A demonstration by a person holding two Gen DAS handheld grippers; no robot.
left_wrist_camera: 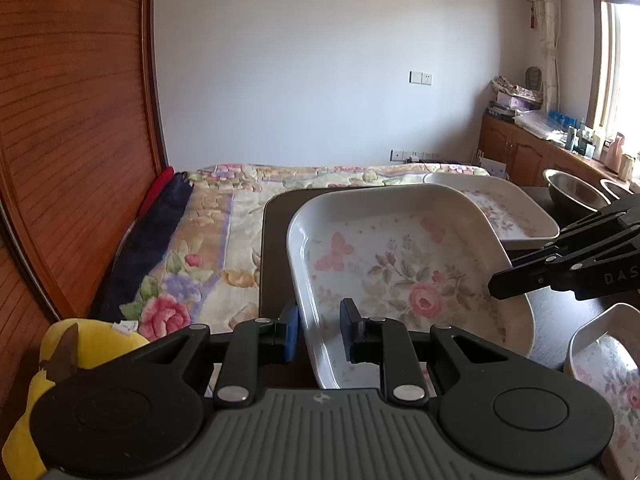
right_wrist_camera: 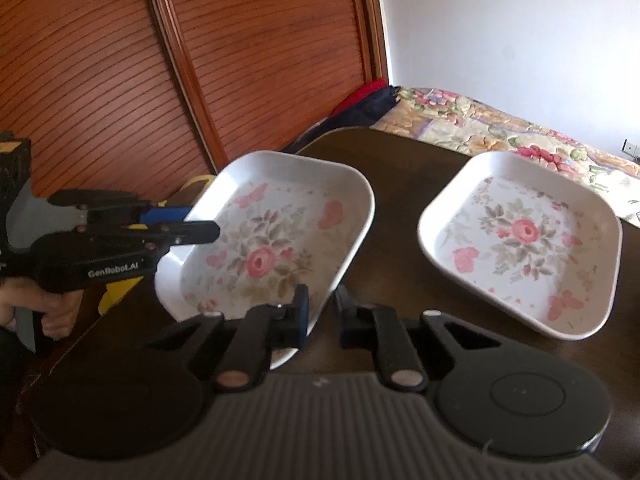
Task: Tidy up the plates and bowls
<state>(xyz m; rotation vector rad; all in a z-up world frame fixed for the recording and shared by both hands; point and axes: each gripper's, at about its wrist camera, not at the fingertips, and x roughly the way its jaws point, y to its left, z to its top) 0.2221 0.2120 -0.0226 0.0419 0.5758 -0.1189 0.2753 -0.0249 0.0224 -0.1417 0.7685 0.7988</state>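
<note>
Here the white, rose-patterned rectangular plate (right_wrist_camera: 272, 248) is tilted above the dark tabletop (right_wrist_camera: 400, 184), left tool (left_wrist_camera: 319, 334) and right tool (right_wrist_camera: 322, 314) both clamped on opposite rims; a matching second plate (right_wrist_camera: 524, 244) lies flat to its right

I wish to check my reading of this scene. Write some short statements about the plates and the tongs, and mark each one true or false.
1. The left tongs and the right tongs grip one floral plate at opposite rims. True.
2. The second floral plate lies on the floor. False: it rests on the dark table.
3. The gripped plate is round. False: it is squarish with rounded corners.
4. A metal bowl shows in the left wrist view. True.
</note>
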